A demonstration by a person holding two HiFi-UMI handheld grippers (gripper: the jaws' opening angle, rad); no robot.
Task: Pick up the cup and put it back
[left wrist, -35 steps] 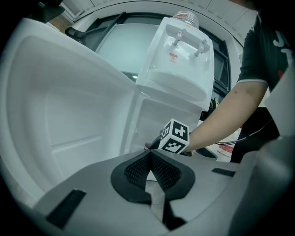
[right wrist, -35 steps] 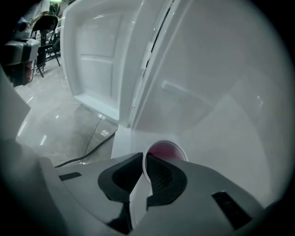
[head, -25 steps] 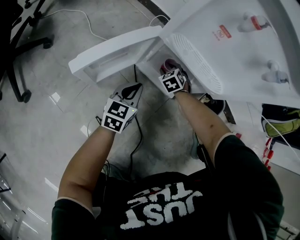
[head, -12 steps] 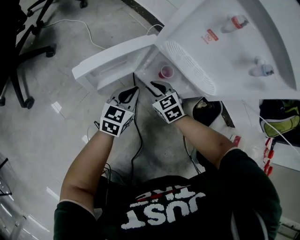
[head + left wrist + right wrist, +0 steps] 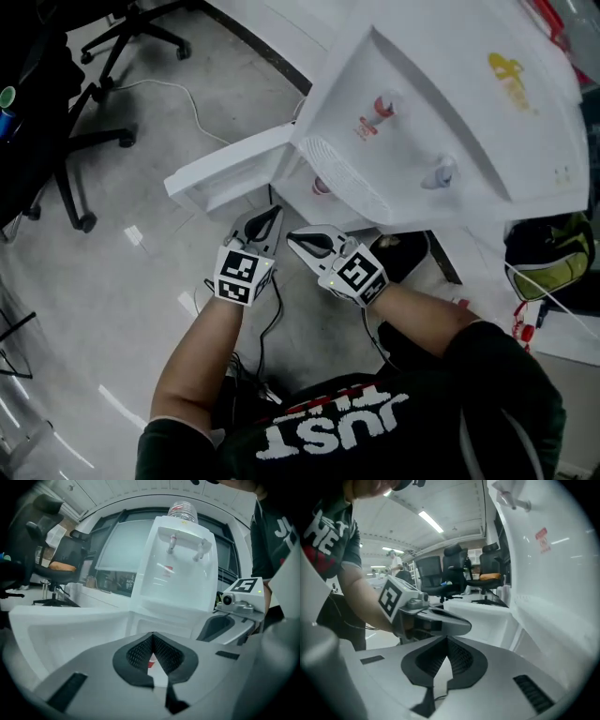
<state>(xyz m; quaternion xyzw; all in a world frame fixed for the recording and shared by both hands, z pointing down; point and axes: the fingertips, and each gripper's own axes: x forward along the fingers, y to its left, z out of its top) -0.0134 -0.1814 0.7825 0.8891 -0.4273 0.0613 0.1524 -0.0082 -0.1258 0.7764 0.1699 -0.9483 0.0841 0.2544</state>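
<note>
The red cup [image 5: 322, 186] stands inside the low cabinet of the white water dispenser [image 5: 441, 112], under its drip grille, and nothing touches it. A sliver of the cup [image 5: 151, 660] shows behind the left jaws. My left gripper [image 5: 275, 212] [image 5: 153, 635] is shut and empty, in front of the open cabinet door [image 5: 225, 173]. My right gripper [image 5: 292, 238] [image 5: 447, 638] hangs beside it, well back from the cup. Its jaws have just been closing and now meet with nothing between them.
A black office chair [image 5: 84, 122] stands at the left, with a white cable [image 5: 187, 94] on the floor beyond it. A black cable [image 5: 272, 314] trails under my arms. A black shoe [image 5: 403, 253] and a yellow-green bag [image 5: 553, 248] lie at the right.
The right gripper has come out of the cabinet without the cup, moved back toward me and up, and its jaws have shut. The left gripper has risen too.
</note>
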